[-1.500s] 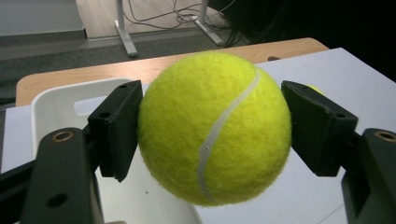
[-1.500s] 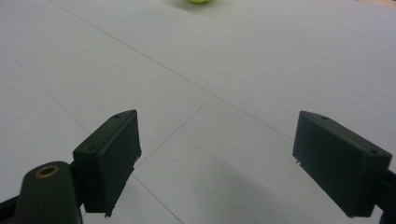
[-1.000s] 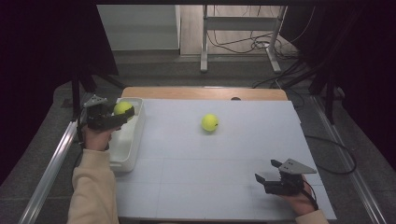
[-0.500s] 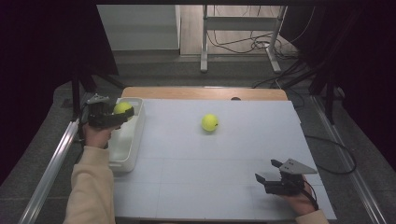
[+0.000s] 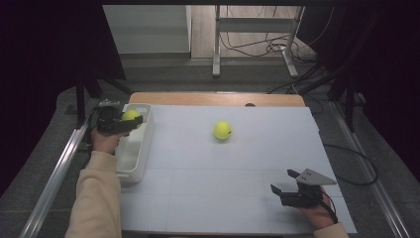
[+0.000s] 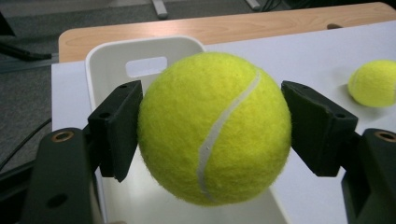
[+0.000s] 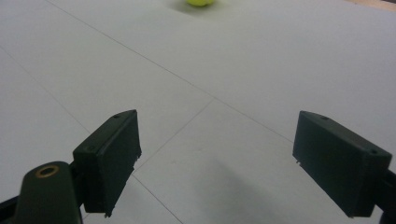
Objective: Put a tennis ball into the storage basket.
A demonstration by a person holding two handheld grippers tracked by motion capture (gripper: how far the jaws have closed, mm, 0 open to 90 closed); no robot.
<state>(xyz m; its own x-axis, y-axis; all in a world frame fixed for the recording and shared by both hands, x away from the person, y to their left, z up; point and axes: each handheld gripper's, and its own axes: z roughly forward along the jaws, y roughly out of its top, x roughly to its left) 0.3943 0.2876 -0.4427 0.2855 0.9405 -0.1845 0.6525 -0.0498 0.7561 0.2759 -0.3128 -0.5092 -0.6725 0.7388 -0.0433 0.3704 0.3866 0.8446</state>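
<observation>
- Jaws of the left gripper [image 6: 212, 130] clamp a tennis ball [image 6: 214, 128] above the white bin [image 5: 134, 148] at the table's left edge.
- Right gripper [image 7: 217, 158] rests low with jaws apart over bare white table [image 5: 223, 183].
- Second ball [image 5: 223, 130] lies mid-table, well apart from both grippers.

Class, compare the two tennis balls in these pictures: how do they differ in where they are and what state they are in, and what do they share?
1. The held ball is clamped between the left tongs; the free ball is touched by nothing.
2. The held ball hangs above the white bin at the table's left edge; the free ball rests on the white table near its middle.
Shared: both are yellow-green, fuzzy tennis balls and look the same size.
</observation>
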